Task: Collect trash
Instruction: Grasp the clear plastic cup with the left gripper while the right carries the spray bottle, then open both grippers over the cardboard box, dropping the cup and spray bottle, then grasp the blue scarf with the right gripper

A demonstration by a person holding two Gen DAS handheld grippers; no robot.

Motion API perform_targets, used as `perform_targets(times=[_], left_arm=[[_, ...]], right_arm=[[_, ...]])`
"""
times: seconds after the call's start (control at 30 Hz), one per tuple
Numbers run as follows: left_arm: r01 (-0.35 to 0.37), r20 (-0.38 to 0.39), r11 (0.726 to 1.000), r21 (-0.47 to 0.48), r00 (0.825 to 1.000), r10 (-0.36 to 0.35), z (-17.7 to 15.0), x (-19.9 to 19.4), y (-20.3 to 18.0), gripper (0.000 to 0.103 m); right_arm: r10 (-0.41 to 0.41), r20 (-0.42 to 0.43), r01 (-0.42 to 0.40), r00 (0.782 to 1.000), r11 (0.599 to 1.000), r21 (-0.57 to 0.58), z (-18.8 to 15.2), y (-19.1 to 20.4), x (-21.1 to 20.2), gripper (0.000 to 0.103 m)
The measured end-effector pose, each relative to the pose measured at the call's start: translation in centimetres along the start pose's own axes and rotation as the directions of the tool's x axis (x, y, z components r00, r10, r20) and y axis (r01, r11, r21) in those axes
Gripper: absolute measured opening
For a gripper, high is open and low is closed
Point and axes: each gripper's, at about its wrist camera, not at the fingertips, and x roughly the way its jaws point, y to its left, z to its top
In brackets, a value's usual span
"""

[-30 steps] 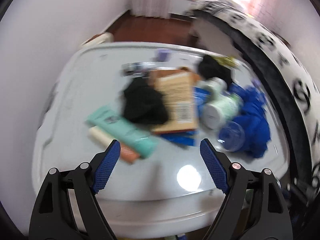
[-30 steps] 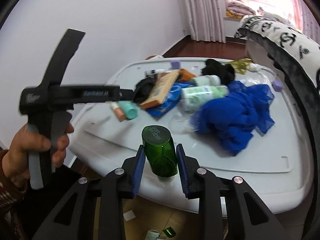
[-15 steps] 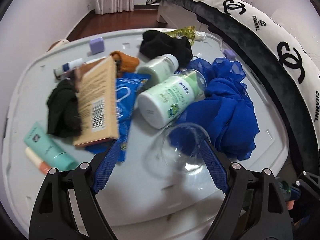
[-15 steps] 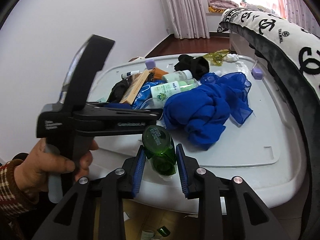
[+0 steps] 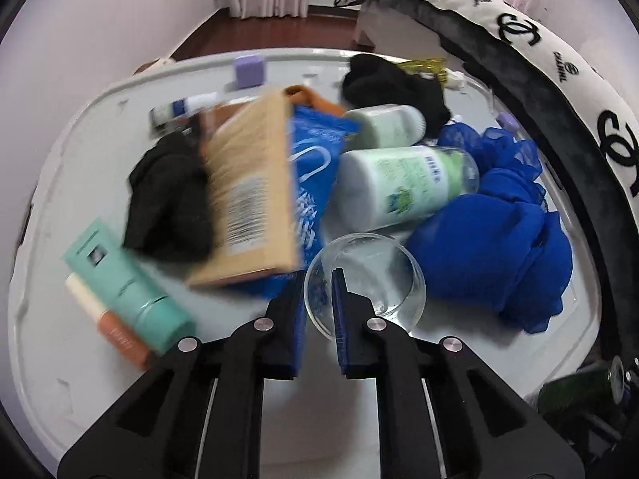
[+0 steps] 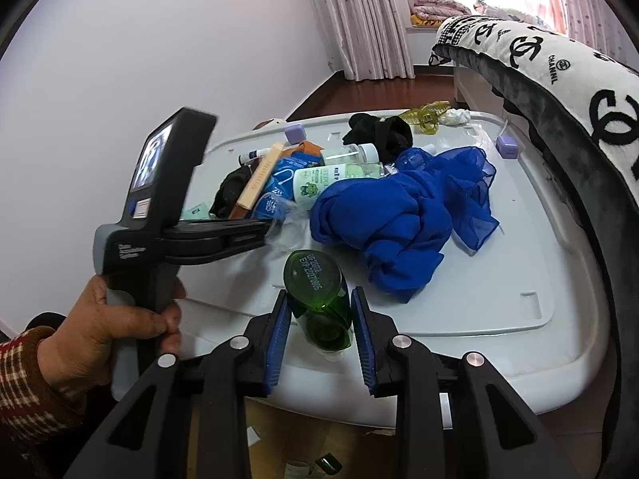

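A clear plastic cup (image 5: pixel 371 275) lies on its side on the white bin lid (image 5: pixel 80 159), beside a blue scarf (image 5: pixel 499 239). My left gripper (image 5: pixel 318 275) is shut on the cup's near rim, one finger inside the cup and one outside. In the right wrist view the left gripper (image 6: pixel 267 231) reaches in from the left, held by a hand. My right gripper (image 6: pixel 319 293) is shut on a green bottle (image 6: pixel 315 279), bottom end pointing forward, above the lid's near edge. The same green bottle (image 5: pixel 579 391) shows at the lower right of the left wrist view.
The lid holds a tan box (image 5: pixel 251 199), black cloth (image 5: pixel 167 203), teal tube (image 5: pixel 124 287), white-green bottle (image 5: pixel 399 187), blue packet (image 5: pixel 311 167) and yellow hair clip (image 6: pixel 425 115). A black-and-white cushion (image 6: pixel 559 80) borders the right. Small items lie on the floor (image 6: pixel 329 463) below.
My left gripper dropped toward the clear cup and its wide-open jaws closed on the rim. The right gripper kept the green bottle and barely moved.
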Motion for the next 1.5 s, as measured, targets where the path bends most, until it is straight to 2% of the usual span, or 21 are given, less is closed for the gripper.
perform_targets(times=[0.13, 0.27, 0.5, 0.63, 0.83, 0.93, 1.03, 1.1, 1.13, 1.17, 1.2, 1.23, 1.3, 1.33, 1.37, 1.5], left_arm=[[0.02, 0.006, 1.0, -0.01, 1.0, -0.02, -0.4, -1.1, 0.9, 0.006], [0.003, 0.034, 1.0, 0.014, 0.999, -0.004, -1.3, -3.2, 1.0, 0.006], [-0.012, 0.04, 1.0, 0.004, 0.999, 0.011, -3.2, -5.4, 2.3, 0.006], [-0.017, 0.049, 1.0, 0.023, 0.999, 0.016, -5.1, -8.2, 2.6, 0.006], [-0.012, 0.01, 0.996, 0.086, 1.0, 0.011, -10.4, -12.1, 2.1, 0.006], [0.005, -0.048, 0.996, 0.091, 0.999, 0.0, -13.9, -12.4, 2.3, 0.006], [0.014, -0.111, 0.996, 0.085, 0.994, -0.005, -16.9, -11.8, 2.7, 0.006], [0.035, -0.175, 0.998, 0.05, 0.984, -0.026, -18.5, -10.8, 3.1, 0.013], [0.049, -0.198, 0.998, 0.027, 0.979, -0.042, -18.9, -10.4, 3.3, 0.022], [0.059, -0.219, 0.998, 0.004, 0.974, -0.056, -19.1, -10.1, 3.4, 0.028], [0.061, -0.225, 0.998, -0.003, 0.972, -0.06, -19.0, -10.1, 3.4, 0.044], [0.064, -0.206, 0.998, -0.009, 0.977, -0.065, -18.7, -10.4, 3.4, 0.053], [0.063, -0.139, 0.998, -0.006, 0.988, -0.063, -18.1, -11.6, 3.4, 0.061], [0.058, -0.114, 0.998, -0.004, 0.992, -0.058, -17.9, -12.1, 3.4, 0.066], [0.054, -0.077, 0.999, -0.008, 0.996, -0.055, -17.5, -12.7, 3.5, 0.066], [0.063, -0.013, 0.997, -0.045, 0.998, -0.064, -15.4, -13.3, 4.2, 0.066]], right_arm=[[0.006, 0.006, -0.006, 1.0, 1.0, -0.007, 0.0, 0.5, -0.2, 0.031], [0.009, 0.013, -0.009, 1.0, 1.0, -0.014, 0.1, 0.8, -0.4, 0.031], [0.026, 0.027, -0.025, 0.999, 0.999, -0.038, 0.0, 1.8, -1.0, 0.031], [0.036, 0.026, -0.035, 0.999, 0.998, -0.058, -0.4, 2.8, -1.4, 0.031], [0.05, 0.03, -0.047, 0.998, 0.994, -0.103, -2.1, 5.4, -3.3, 0.031], [0.049, -0.01, -0.049, 0.999, 0.994, -0.097, -4.6, 6.3, -3.9, 0.031], [0.046, -0.096, -0.053, 0.994, 0.996, -0.075, -7.8, 7.1, -3.8, 0.031], [0.042, -0.179, -0.052, 0.983, 0.997, -0.054, -9.7, 7.3, -3.0, 0.031], [0.036, -0.207, -0.045, 0.978, 0.998, -0.038, -10.3, 7.3, -2.7, 0.031], [0.032, -0.229, -0.037, 0.973, 0.999, -0.019, -10.8, 7.2, -2.4, 0.036], [0.043, -0.262, -0.041, 0.964, 0.999, 0.012, -11.1, 6.9, -2.0, 0.042], [0.047, -0.266, -0.039, 0.963, 0.999, 0.035, -11.0, 6.5, -2.0, 0.052], [0.033, -0.218, -0.018, 0.975, 0.997, 0.07, -10.3, 5.8, -2.7, 0.057], [0.028, -0.195, -0.012, 0.98, 0.996, 0.083, -9.9, 5.5, -3.0, 0.065], [0.022, -0.179, -0.005, 0.984, 0.995, 0.096, -9.5, 5.2, -3.2, 0.072], [-0.034, -0.097, 0.046, 0.995, 0.991, 0.124, -6.0, 3.6, -4.0, 0.075]])
